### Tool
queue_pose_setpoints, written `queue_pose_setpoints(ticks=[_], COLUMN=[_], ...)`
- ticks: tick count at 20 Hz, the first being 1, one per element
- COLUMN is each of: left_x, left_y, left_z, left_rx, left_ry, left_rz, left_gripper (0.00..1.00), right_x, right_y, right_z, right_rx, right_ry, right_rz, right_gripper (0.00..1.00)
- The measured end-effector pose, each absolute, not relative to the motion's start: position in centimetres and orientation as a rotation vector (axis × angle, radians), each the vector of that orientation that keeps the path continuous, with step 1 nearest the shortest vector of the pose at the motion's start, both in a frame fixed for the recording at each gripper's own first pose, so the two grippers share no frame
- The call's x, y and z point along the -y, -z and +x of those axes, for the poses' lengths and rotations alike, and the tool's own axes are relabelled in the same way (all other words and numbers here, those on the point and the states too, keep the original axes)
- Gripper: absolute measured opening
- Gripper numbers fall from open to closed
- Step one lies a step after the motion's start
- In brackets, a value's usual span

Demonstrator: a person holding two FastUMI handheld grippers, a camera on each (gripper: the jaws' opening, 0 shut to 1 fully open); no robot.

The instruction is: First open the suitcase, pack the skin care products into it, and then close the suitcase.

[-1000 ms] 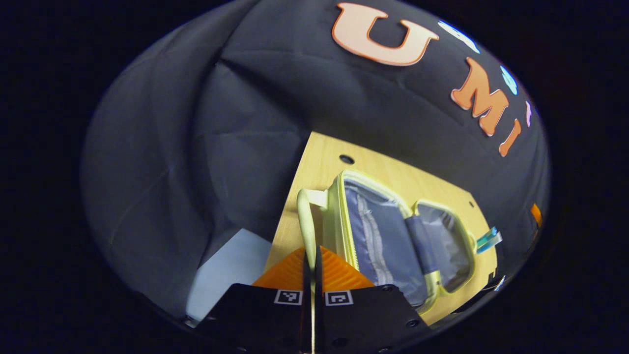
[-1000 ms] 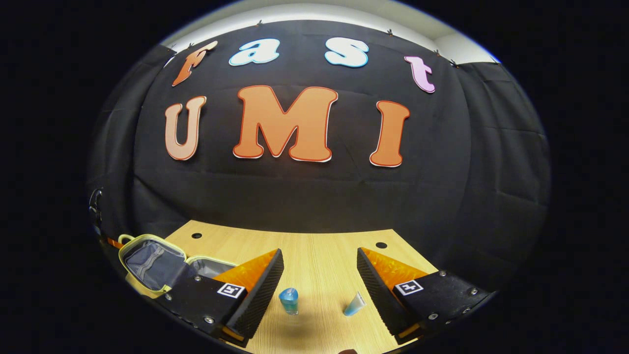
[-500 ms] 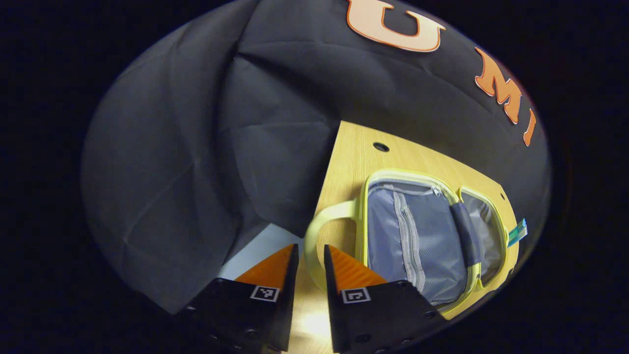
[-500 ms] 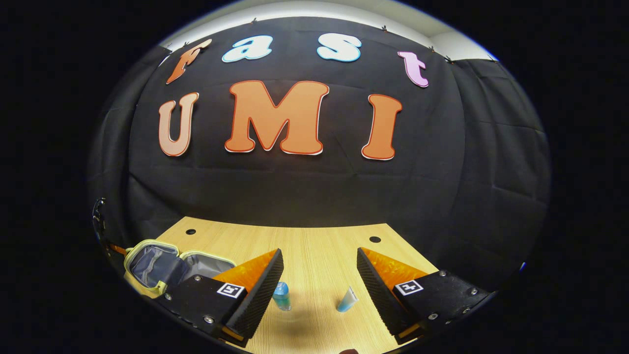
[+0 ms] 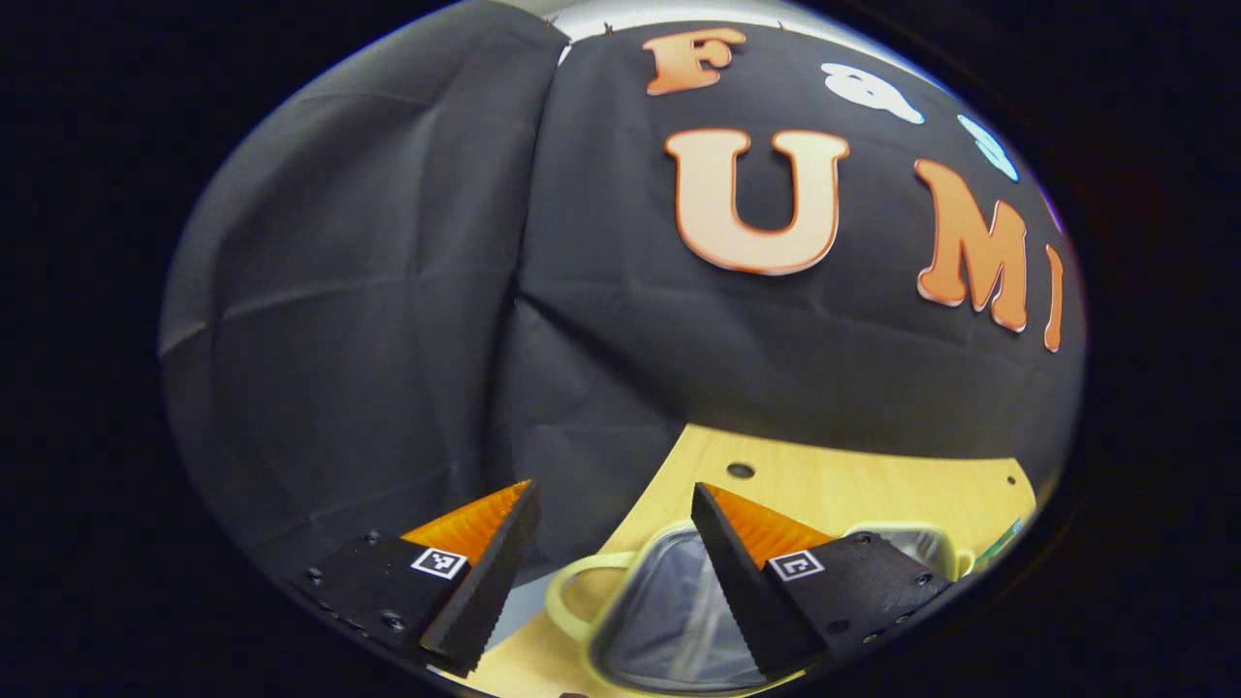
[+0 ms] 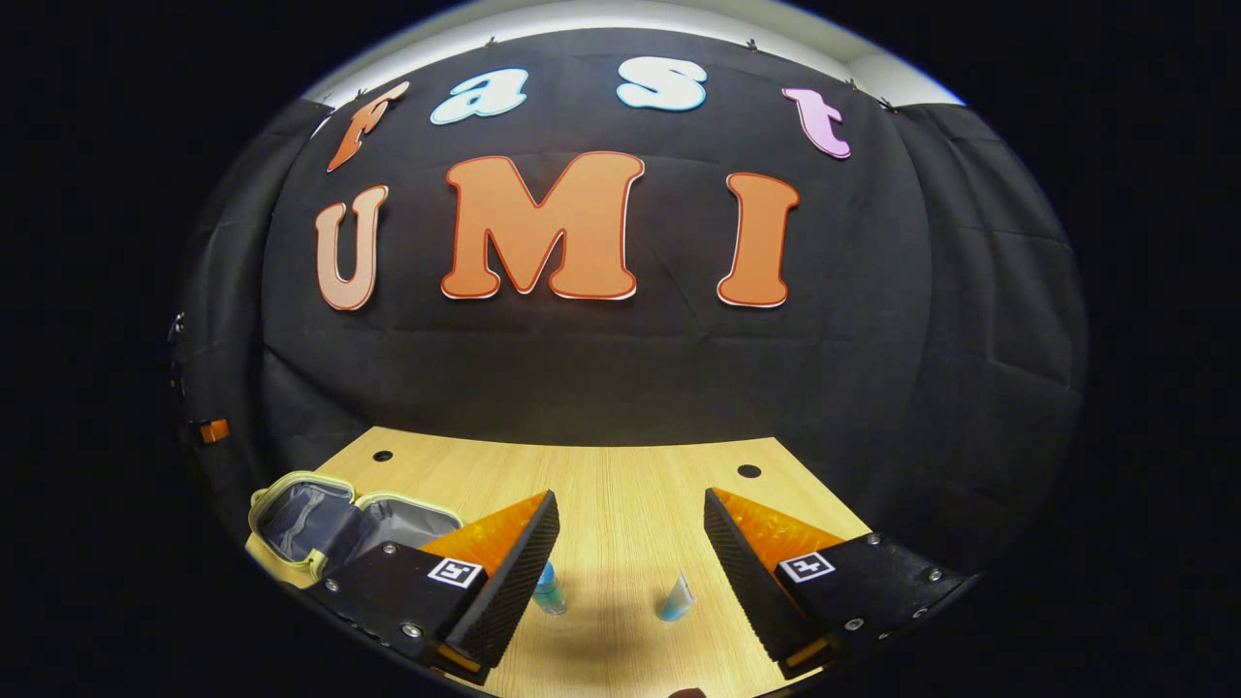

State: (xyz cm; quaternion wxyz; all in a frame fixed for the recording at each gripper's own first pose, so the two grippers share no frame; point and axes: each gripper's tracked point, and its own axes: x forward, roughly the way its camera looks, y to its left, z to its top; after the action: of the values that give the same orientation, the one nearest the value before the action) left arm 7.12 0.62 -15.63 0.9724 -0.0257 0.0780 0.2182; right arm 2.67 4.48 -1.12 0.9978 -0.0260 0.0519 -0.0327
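The suitcase (image 6: 354,523) is found lying open on the table (image 6: 620,475), at its left end in the right gripper view, both lined halves turned upward. In the left gripper view its handle (image 5: 572,596) is noted just beyond and below the gap of the left gripper (image 5: 611,572), whose fingers stand spread with nothing held.

The right gripper (image 6: 630,567) is likewise spread and empty. Two skin care products are recorded directly ahead of it, between its fingers: a blue bottle (image 6: 549,591) close beside the left finger, apparently upright, and a pale tube (image 6: 676,599) nearer the right finger, its long axis leaning up and to the right. The right gripper is judged the nearer to both items; the suitcase lies to their left. Packing is judged not yet begun.
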Motion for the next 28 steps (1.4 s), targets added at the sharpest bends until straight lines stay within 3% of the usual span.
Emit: queue_pose_setpoints(ticks=[7,13,22,28], left_x=[14.1,29.3,46.0,51.6], left_y=[10.6,11.2,22.7,30.5], left_z=[6.8,7.7,5.6,6.8], left_rx=[-0.026,-0.012,-0.177,-0.263], left_ry=[-0.34,-0.088,0.202,0.259], left_rz=[-0.014,0.061,0.109,0.181], left_gripper=[0.97,0.97,0.97,0.97], right_x=[-1.2,0.9,4.5,8.0], right_y=[1.0,2.7,4.5,6.1], right_z=[2.9,2.1,0.7,-0.7], right_rx=[-0.08,-0.115,-0.153,-0.199], right_ry=[0.039,0.053,0.13,0.193], right_rz=[-0.109,-0.105,-0.082,-0.089], right_gripper=[0.95,0.95,0.95,0.96])
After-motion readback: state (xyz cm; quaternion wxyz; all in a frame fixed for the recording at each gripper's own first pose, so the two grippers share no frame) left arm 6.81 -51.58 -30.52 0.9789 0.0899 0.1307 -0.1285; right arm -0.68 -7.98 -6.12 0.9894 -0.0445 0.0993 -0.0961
